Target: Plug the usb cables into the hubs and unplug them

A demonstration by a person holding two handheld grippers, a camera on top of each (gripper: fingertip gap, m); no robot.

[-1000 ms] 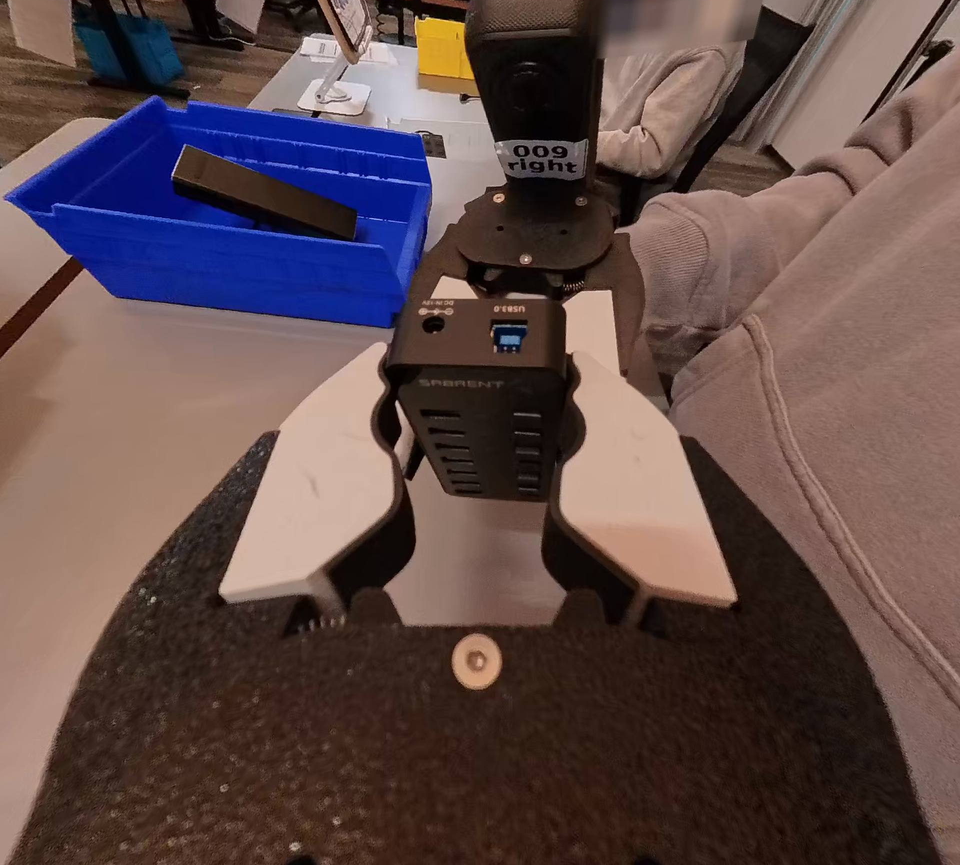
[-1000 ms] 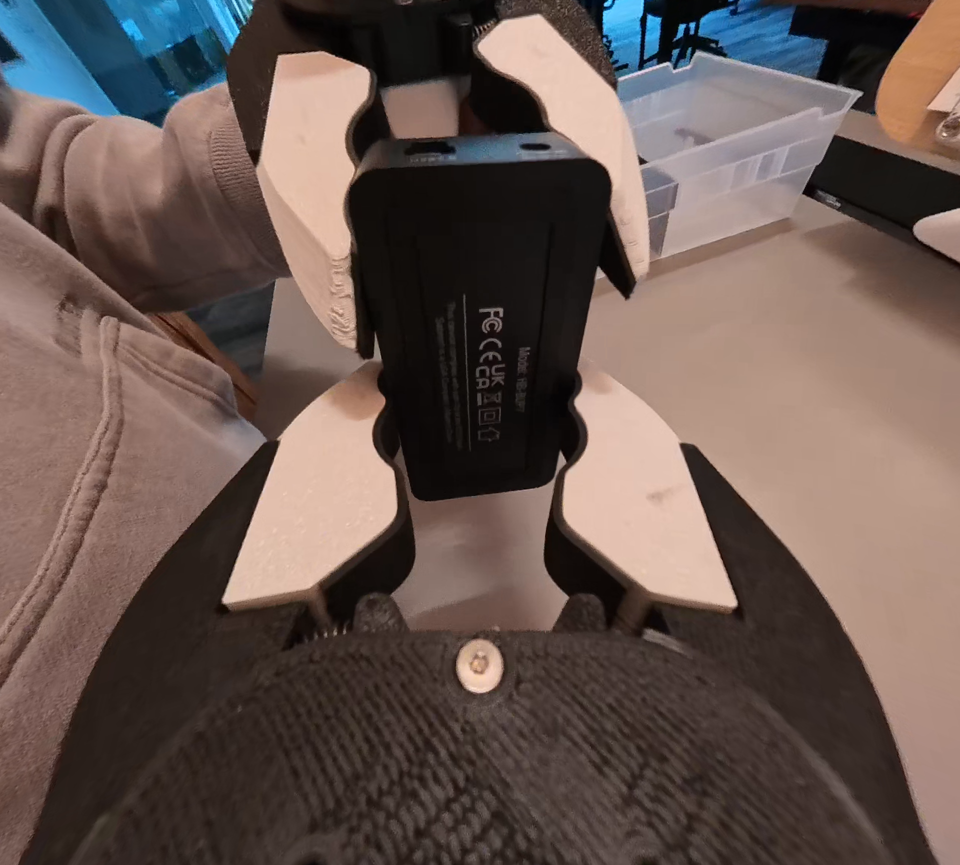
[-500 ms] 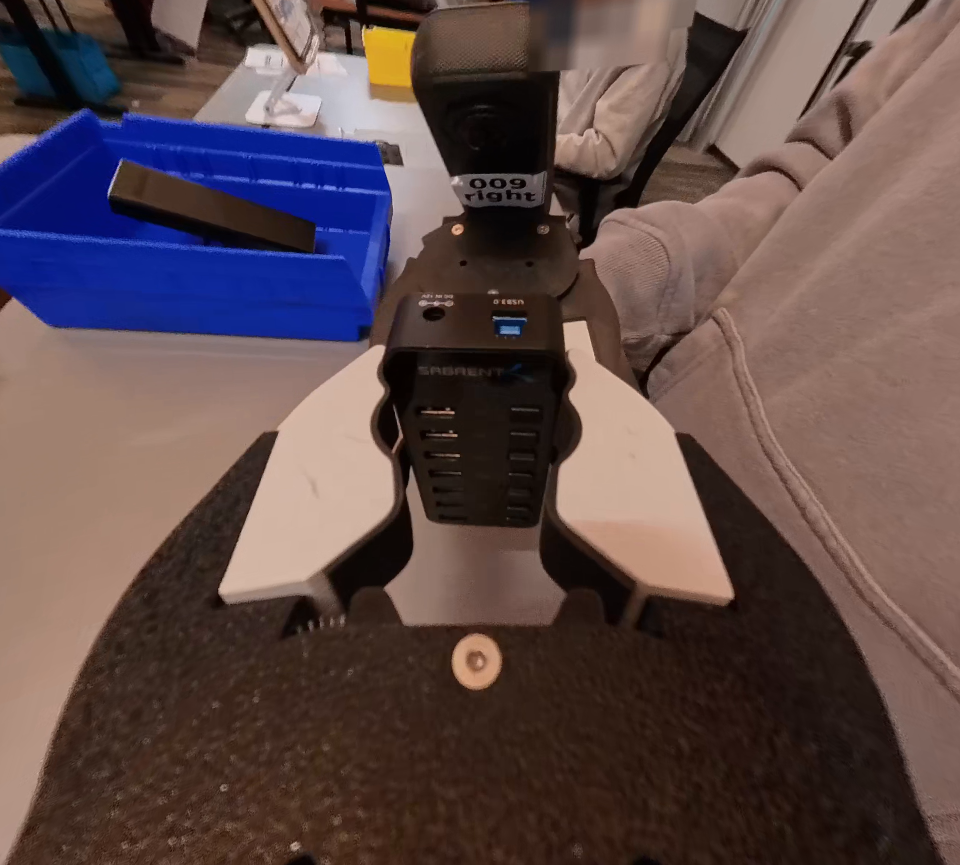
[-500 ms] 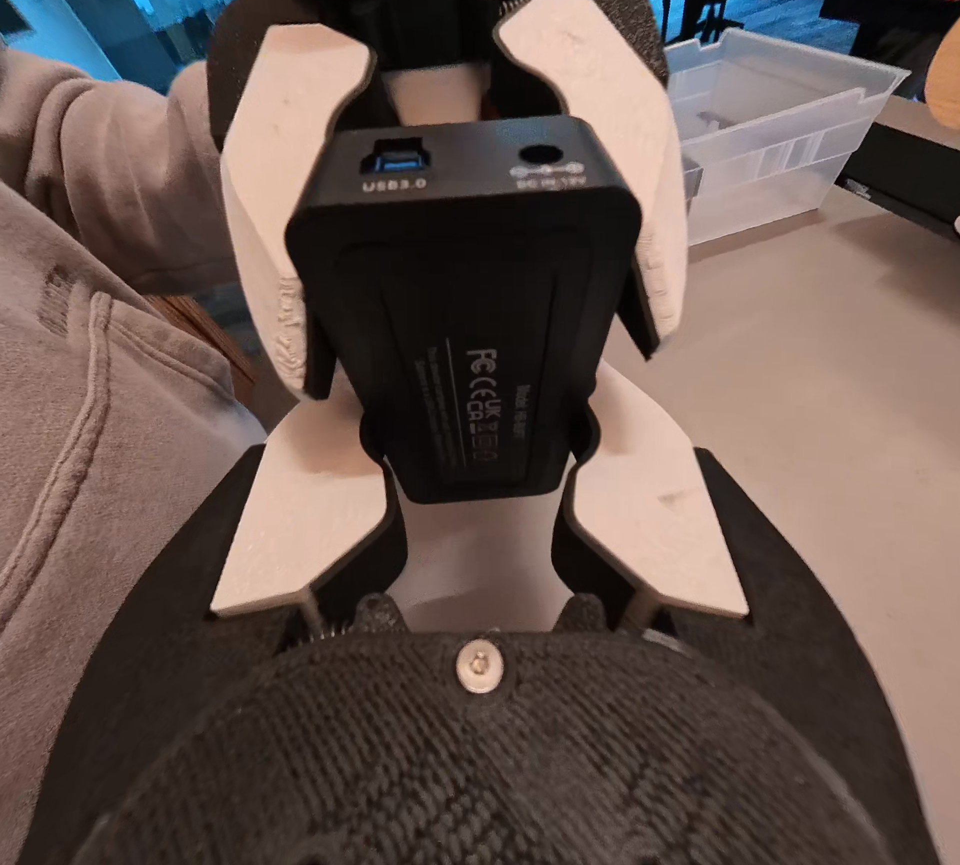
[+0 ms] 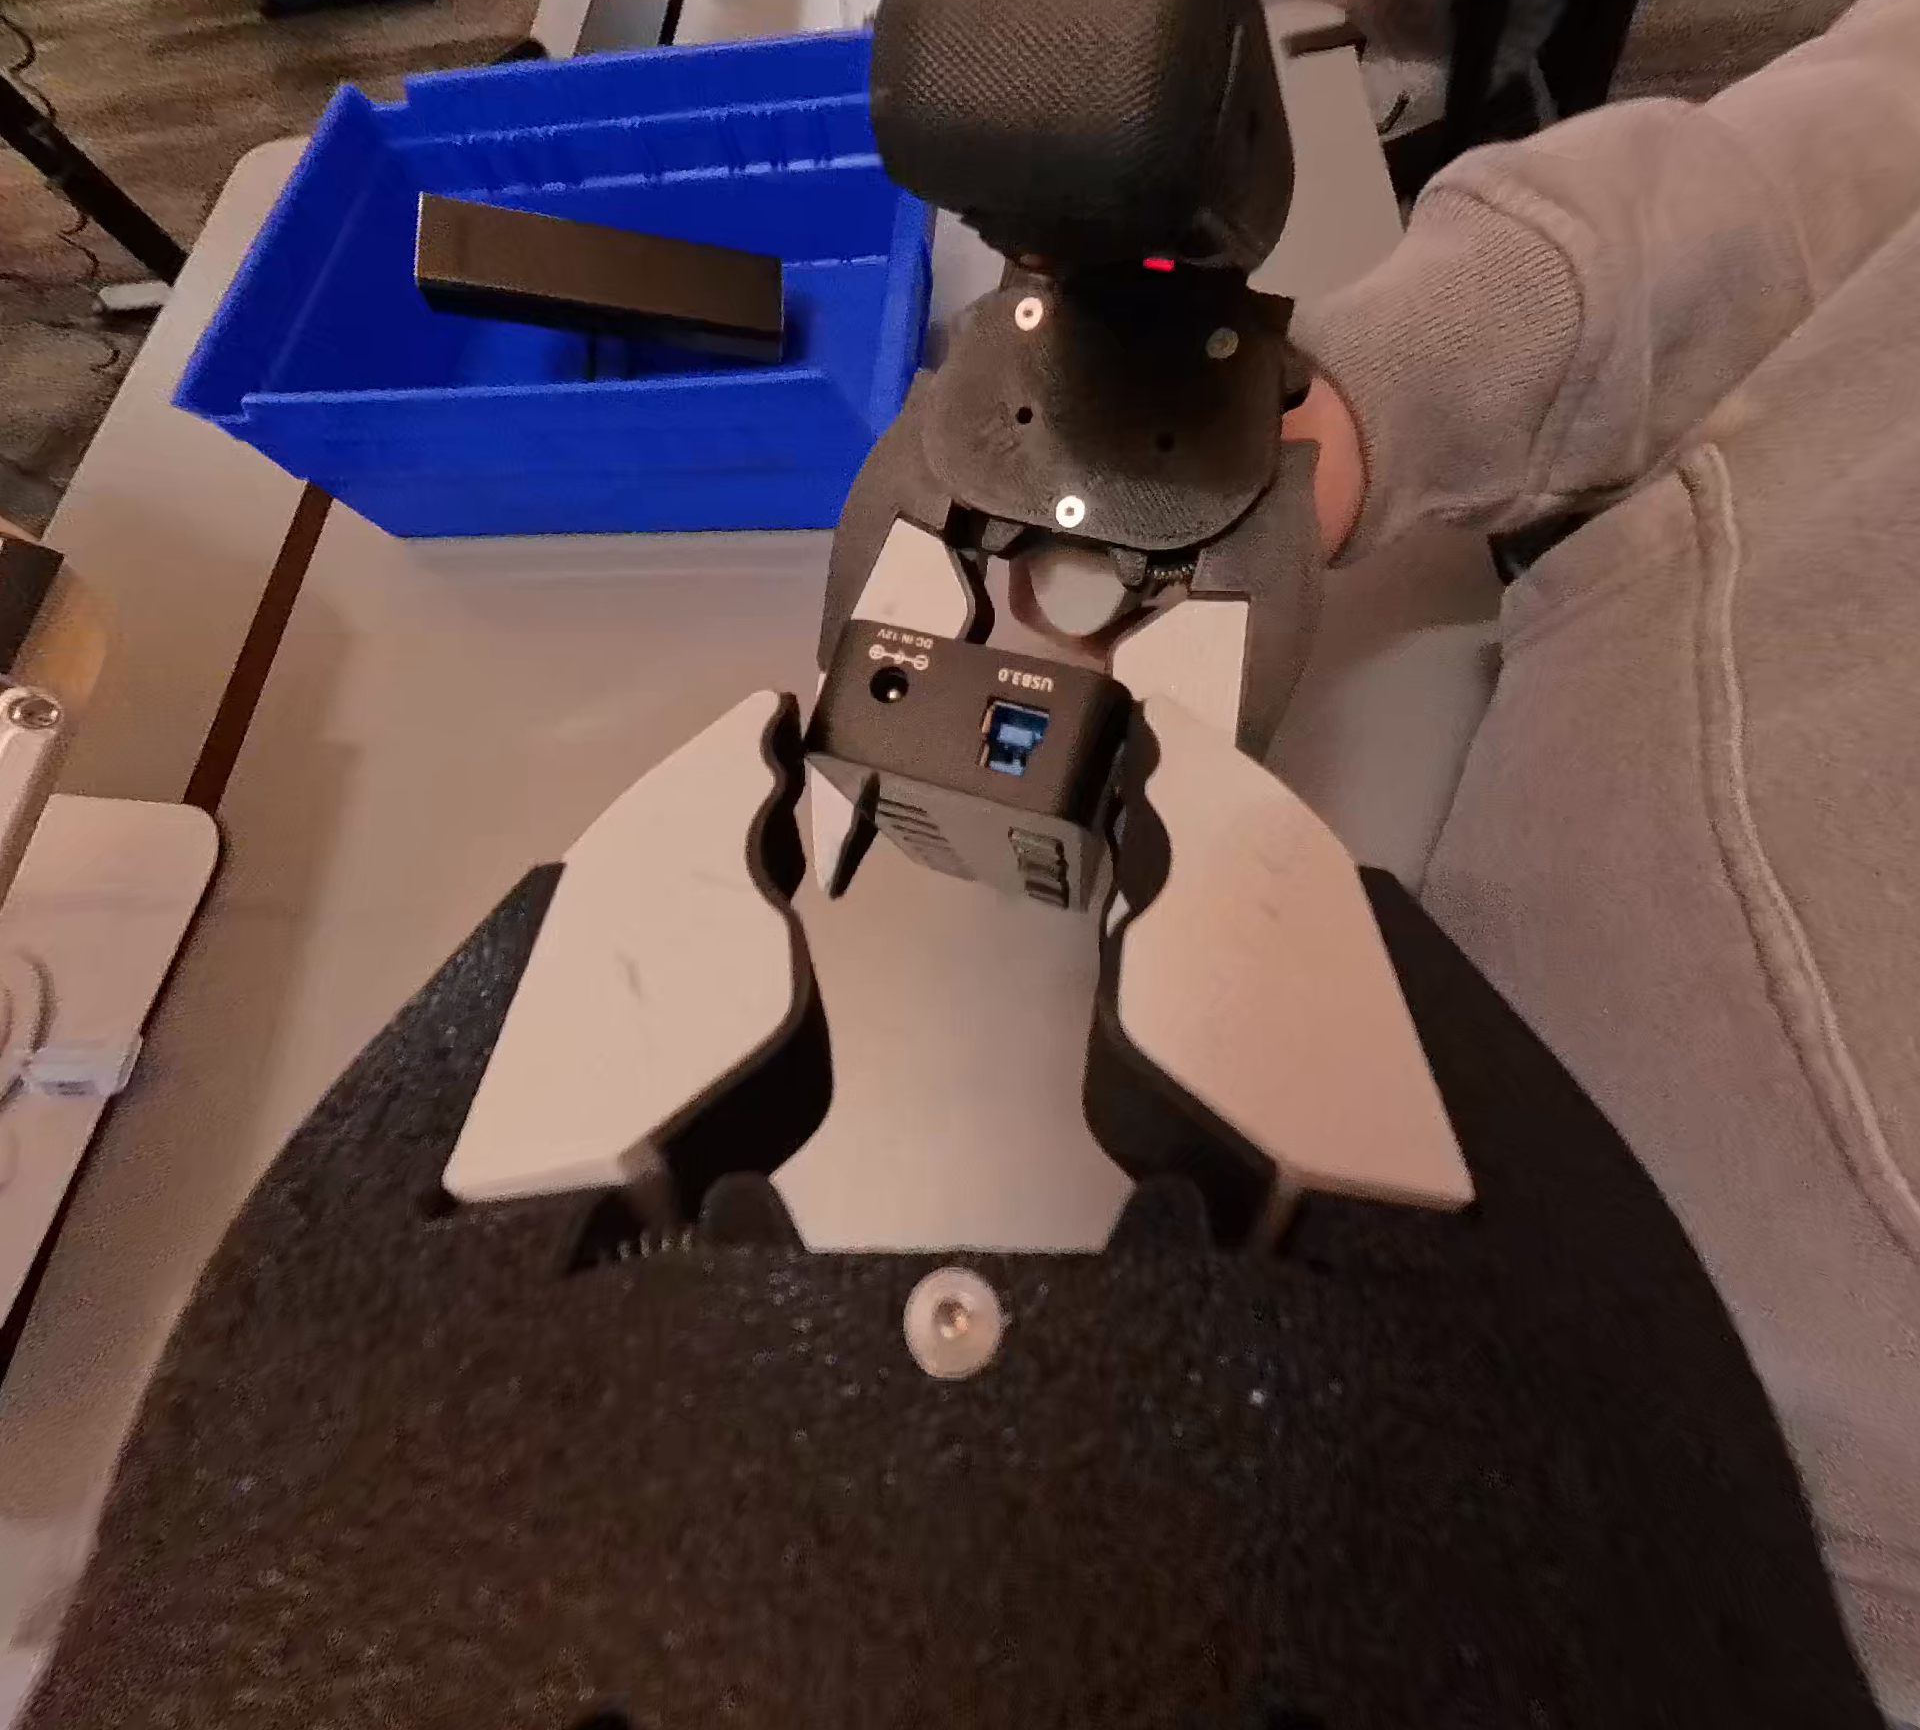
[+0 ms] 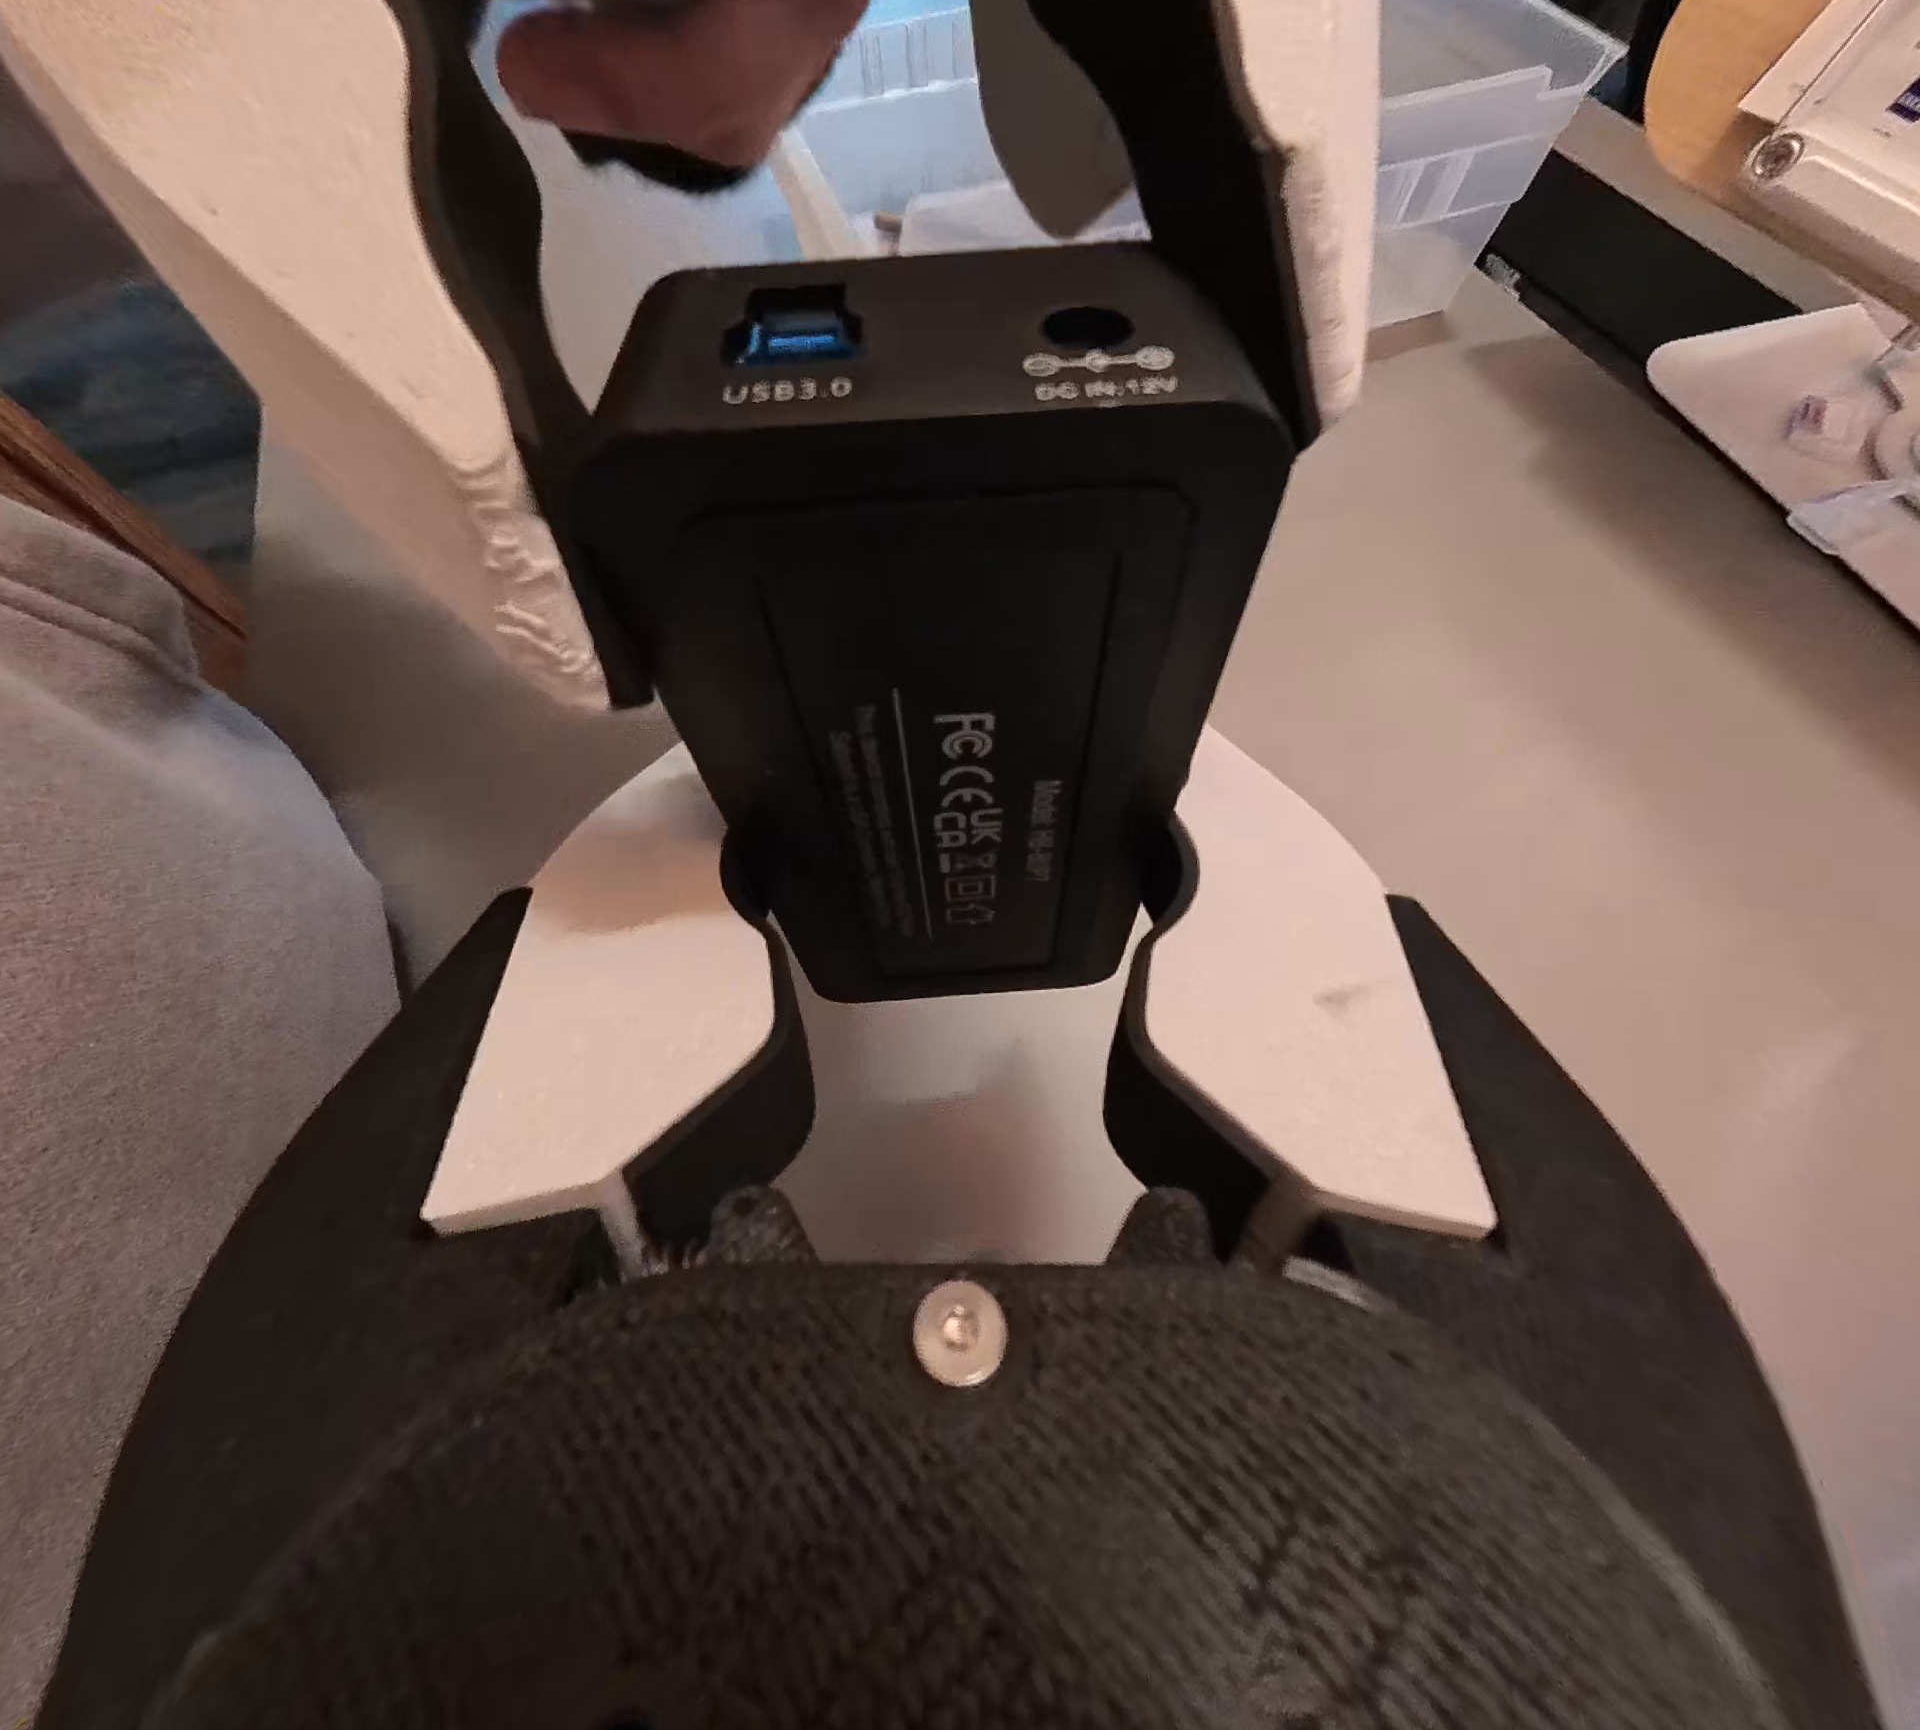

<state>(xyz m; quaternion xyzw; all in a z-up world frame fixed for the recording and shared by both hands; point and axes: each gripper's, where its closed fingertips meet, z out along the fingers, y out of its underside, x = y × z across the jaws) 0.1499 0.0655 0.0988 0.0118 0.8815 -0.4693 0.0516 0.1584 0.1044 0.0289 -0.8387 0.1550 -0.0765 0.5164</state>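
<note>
While between both jaws, black hub (image 6: 935, 641).

Hub (image 5: 971, 771) between both grippers' fingers, above table (image 5: 468, 704). At 11 o'clock, bin (image 5: 540, 444) on table, box (image 5: 597, 293) inside. At 3 o'clock, sleeve (image 5: 1558, 309).

Black box-shaped plastic USB hub (image 5: 966, 745): two short white printed captions on its end face, one by the blue square port (image 5: 1013, 730), the other, with a small symbol, by the round socket (image 5: 891, 685). They read upside down in the left wrist view and upright in the right wrist view. Hub underside: a row of white logos and symbols plus lines of small print, running sideways. White sheet (image 6: 1870, 18) at upper right: a scrap of dark-blue print, illegible.
</note>
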